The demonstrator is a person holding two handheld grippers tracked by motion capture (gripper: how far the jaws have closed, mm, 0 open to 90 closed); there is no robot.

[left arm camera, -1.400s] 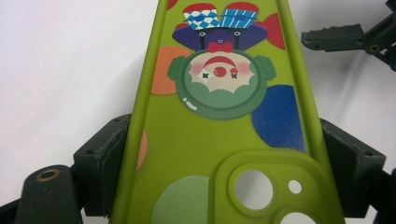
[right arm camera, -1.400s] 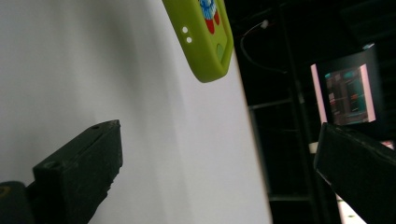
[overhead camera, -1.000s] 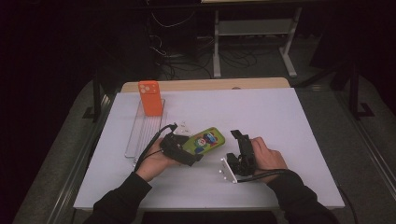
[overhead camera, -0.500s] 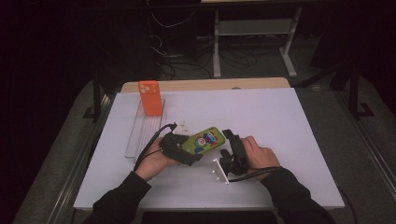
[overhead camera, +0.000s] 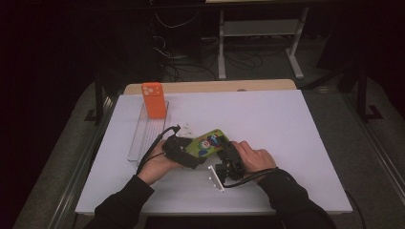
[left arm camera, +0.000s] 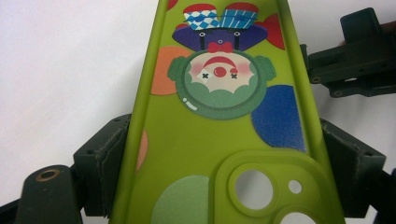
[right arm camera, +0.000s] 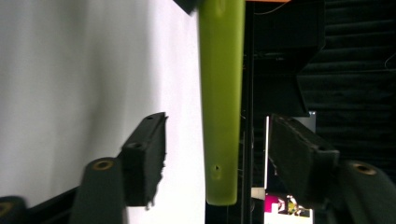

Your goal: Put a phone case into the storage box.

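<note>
A lime-green phone case (overhead camera: 206, 143) with a clown picture (left arm camera: 219, 79) is held just above the white table. My left gripper (overhead camera: 193, 152) is shut on its camera end, with the pads (left arm camera: 105, 158) pressing its two long edges. My right gripper (overhead camera: 222, 147) has come to the case's other end and shows farther off in the left gripper view (left arm camera: 355, 60). Its jaws have just been closing. In the right gripper view the case's edge (right arm camera: 222, 93) stands between the fingers (right arm camera: 149, 140) with a gap on each side, so that gripper (right arm camera: 217, 130) is open.
An orange phone case (overhead camera: 154, 100) stands upright at the far end of a clear ribbed tray (overhead camera: 143, 138) at the left. Small white bits (overhead camera: 186, 126) lie beside the tray. The white board (overhead camera: 296, 133) has free room at right and far side.
My right gripper has moved left to the free end of the green case and its jaws have narrowed around it. The left gripper and the case have stayed in place.
</note>
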